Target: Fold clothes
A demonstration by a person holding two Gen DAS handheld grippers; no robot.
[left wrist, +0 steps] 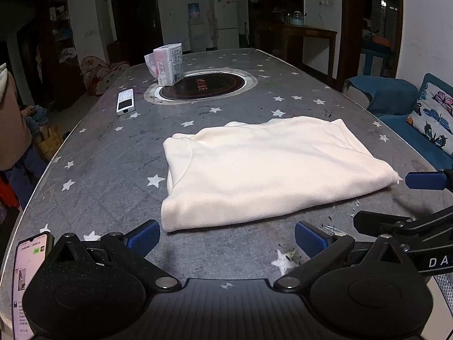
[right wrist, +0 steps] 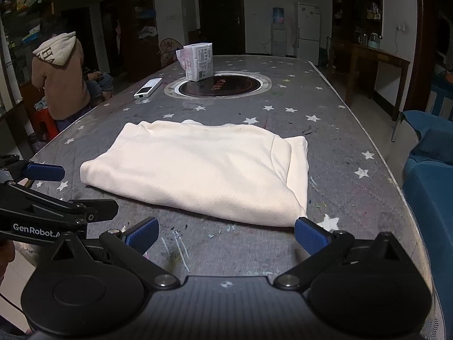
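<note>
Item: cream garment (left wrist: 271,167), folded into a rough rectangle and lying flat on the near half of a long table (left wrist: 113,153) covered in grey cloth with white stars. Left gripper (left wrist: 226,239): jaws spread wide, blue pads clear of the fabric, holding nothing; it sits just short of the garment's near edge, the left pad near its front corner. Right gripper (right wrist: 226,236): jaws likewise apart and holding nothing, with its right fingertip (right wrist: 310,236) at, or just touching, the garment's near right corner; contact cannot be confirmed. Each gripper shows at the edge of the other's view, beside the garment's end. Further along the table: a round black cooktop (left wrist: 208,86) set into the surface, a white carton (left wrist: 170,63) standing at its rim, a white remote (left wrist: 125,102) lying apart to its left. A lit phone (left wrist: 31,280) rests at the near left table edge. Beside the table: a person in a brown hooded top (right wrist: 61,76), seen from behind, and a blue sofa (left wrist: 396,99) on the opposite side.
</note>
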